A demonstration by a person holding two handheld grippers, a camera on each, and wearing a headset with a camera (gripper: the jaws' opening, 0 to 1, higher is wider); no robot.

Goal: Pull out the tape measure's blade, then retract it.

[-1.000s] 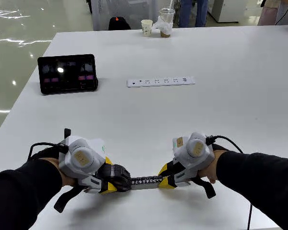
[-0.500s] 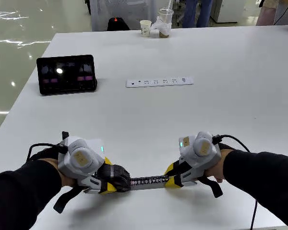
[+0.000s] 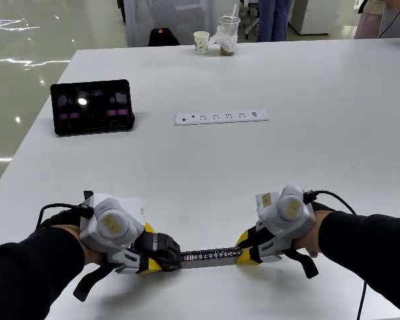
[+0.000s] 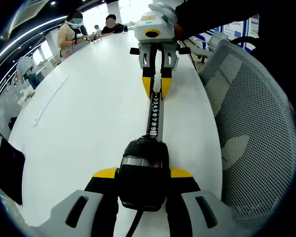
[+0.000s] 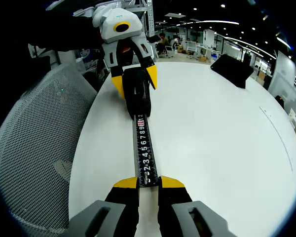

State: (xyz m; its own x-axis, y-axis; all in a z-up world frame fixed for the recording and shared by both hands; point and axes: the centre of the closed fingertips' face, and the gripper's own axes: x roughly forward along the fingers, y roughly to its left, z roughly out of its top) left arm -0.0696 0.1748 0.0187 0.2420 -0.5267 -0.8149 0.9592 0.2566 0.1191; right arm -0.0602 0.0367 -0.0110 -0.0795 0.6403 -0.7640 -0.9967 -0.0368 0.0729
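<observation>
I held the left gripper (image 3: 149, 257) clamped on the tape measure's black case (image 3: 162, 249), which sat low at the near edge of the white table (image 3: 267, 173). The right gripper (image 3: 247, 250) was pinched narrow on the free end of the blade (image 3: 210, 254). A short run of blade spanned straight between the two grippers, its numerals facing up. My judgement: the pull-out was only partly done, and the retraction had not begun.

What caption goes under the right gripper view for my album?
The right claw pinches the tip of the blade, drawn from the black tape measure case gripped by the left claw.
</observation>
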